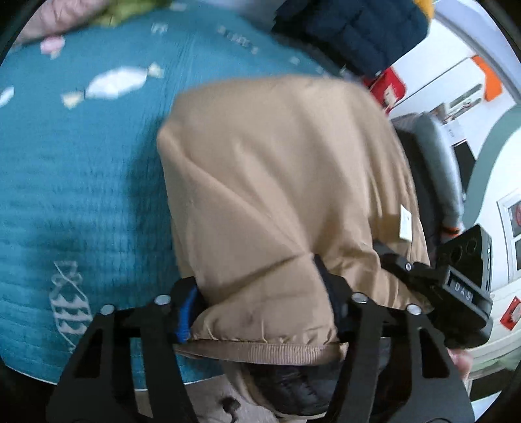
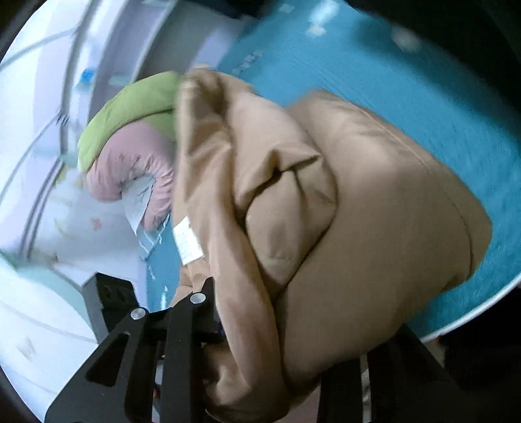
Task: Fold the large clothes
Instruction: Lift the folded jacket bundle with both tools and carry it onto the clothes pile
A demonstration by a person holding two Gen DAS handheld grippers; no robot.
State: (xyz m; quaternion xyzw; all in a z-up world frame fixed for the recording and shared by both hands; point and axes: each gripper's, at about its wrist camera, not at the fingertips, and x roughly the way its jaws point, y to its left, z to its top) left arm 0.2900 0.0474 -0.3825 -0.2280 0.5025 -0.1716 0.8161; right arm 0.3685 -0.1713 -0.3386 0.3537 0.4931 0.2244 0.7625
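A tan padded jacket (image 1: 280,182) fills the middle of both views, bunched and folded over itself above a teal blanket (image 1: 81,169) printed with white fish shapes. In the left wrist view the left gripper (image 1: 260,312) is clamped on a thick roll of the jacket near its ribbed hem — the tan fabric bulges between the two black fingers, with a strip of blue on the inner face of the left one and dark lining showing just below the hem. A small white tag (image 1: 405,223) hangs on the jacket's right side. Just beside it on the right, the other gripper's black body (image 1: 462,276) pokes into view, pressed up against the same jacket. Above, at the top edge, lies a dark navy quilted garment (image 1: 355,29), and at the top left corner a pink and green bundle (image 1: 75,16) rests on the blanket. In the right wrist view the right gripper (image 2: 286,345) has the jacket (image 2: 358,208) stuffed between its fingers; the left finger (image 2: 182,319) is plain to see, while the right one is mostly hidden under the fabric, so the grip looks closed on the jacket — though the far fingertip itself cannot be made out. A white label (image 2: 189,240) shows on the jacket's left fold. Beyond it, a pink padded garment (image 2: 130,169) with a green one (image 2: 130,107) on top sits at the edge of the teal blanket (image 2: 439,107). Both views are blurred.
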